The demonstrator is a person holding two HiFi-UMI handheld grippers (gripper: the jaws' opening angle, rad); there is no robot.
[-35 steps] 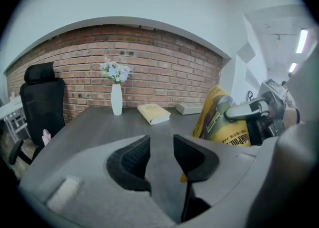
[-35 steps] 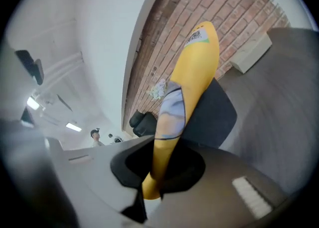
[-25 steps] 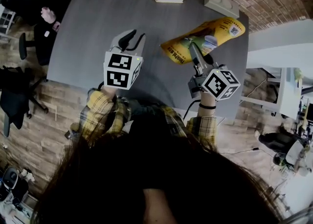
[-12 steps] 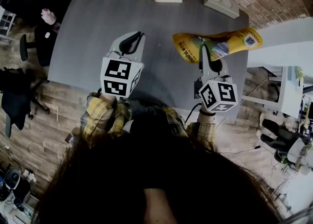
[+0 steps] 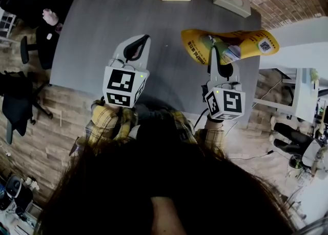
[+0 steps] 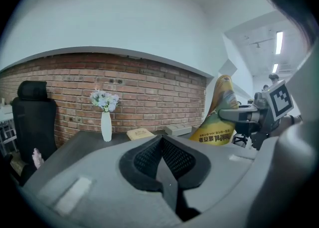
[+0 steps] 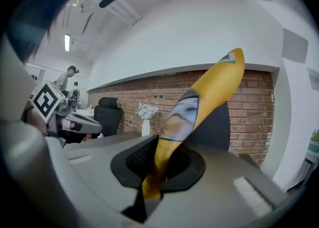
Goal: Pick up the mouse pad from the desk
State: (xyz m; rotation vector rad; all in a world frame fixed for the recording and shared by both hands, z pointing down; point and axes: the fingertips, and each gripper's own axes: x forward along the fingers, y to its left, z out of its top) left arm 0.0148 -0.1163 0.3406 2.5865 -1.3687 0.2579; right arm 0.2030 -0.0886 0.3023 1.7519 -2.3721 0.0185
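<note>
Right tongs [image 5: 219,60] clamp the yellow mouse pad [image 5: 252,44], held up off the desk [image 5: 102,18]; left tongs [image 5: 137,47] just closed, empty.

Office scene: a grey tabletop [image 5: 97,18] against a brick wall [image 6: 149,92], black swivel chairs [image 5: 15,100] left of the left claw [image 5: 138,44], plank flooring [image 5: 46,141], strip lights [image 6: 278,43] overhead.

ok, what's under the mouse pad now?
The mouse pad is pinched in the right tool, over the grey desk near its right edge. Only desk shows beneath it. The patch straight below is covered by the pad itself.
</note>
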